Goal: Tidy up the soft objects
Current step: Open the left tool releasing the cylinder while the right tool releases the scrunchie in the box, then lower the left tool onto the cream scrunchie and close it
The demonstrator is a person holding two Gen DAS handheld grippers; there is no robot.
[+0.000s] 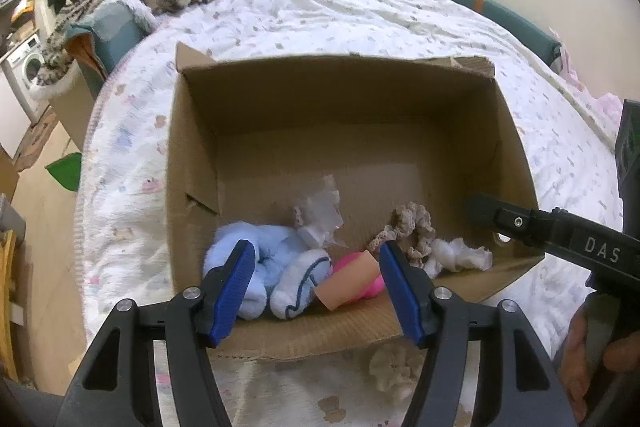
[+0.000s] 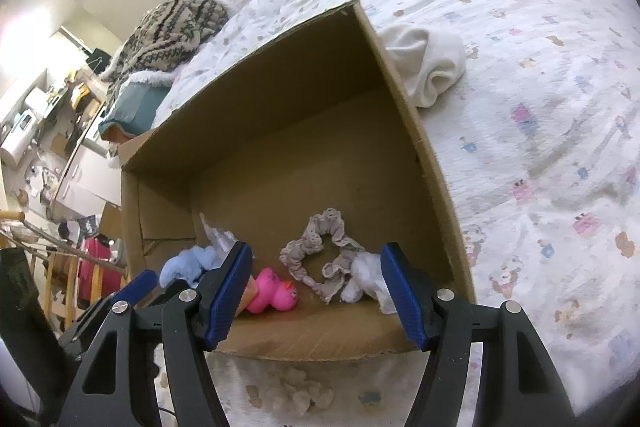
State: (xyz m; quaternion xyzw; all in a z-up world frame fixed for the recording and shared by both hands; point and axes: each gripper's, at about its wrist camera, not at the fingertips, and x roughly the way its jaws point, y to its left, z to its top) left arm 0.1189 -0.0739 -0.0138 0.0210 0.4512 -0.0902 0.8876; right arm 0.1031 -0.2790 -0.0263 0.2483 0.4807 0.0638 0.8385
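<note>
Soft indoor light, sharp centre, fisheye-bent dark corners, window glare left.

White capital letters "DAS" stand on the black arm of the right gripper (image 1: 600, 251), seen at the right edge of the left wrist view. No other text, label or number is legible in either view.

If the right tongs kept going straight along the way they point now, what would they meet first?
Most likely the beige scrunchie on the floor of the cardboard box. It lies centred between the open right tongs, with the pink toy just left. Depth is hard to judge.
</note>
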